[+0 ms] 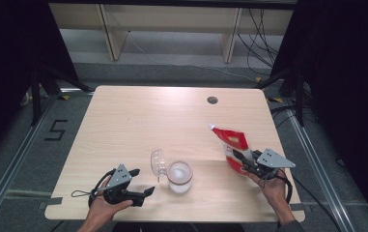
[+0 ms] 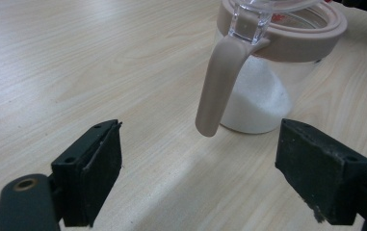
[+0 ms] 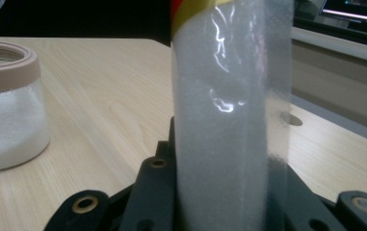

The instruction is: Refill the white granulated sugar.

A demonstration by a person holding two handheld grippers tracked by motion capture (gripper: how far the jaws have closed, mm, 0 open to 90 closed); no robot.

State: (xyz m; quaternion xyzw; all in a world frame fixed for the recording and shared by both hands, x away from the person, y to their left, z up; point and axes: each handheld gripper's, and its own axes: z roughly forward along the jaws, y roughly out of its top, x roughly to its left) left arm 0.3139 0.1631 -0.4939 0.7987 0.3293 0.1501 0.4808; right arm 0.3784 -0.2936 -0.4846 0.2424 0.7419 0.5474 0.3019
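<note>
Two grippers were over the light wood desk (image 1: 123, 121), one in each hand. At the near left, the left gripper (image 1: 141, 183) was spread wide with nothing in it. In the left gripper view its two black jaws stood far apart, low over the desk, and pointed at the jar.

Just to its right, near the middle of the near edge, stood the glass jar (image 1: 179, 177). It had a tan rim and white grains inside. Its clear lid (image 1: 158, 162) was flipped open on the left side. A tan handle (image 2: 218, 84) hung down toward the left gripper, so that gripper was the closer one.

Farther right, well apart from the jar, the right gripper (image 1: 242, 162) was pinching a red and white bag (image 1: 232, 145). The bag stood up tall and leaned a little to the left, toward the jar. Its clear side showed white grains too.
</note>
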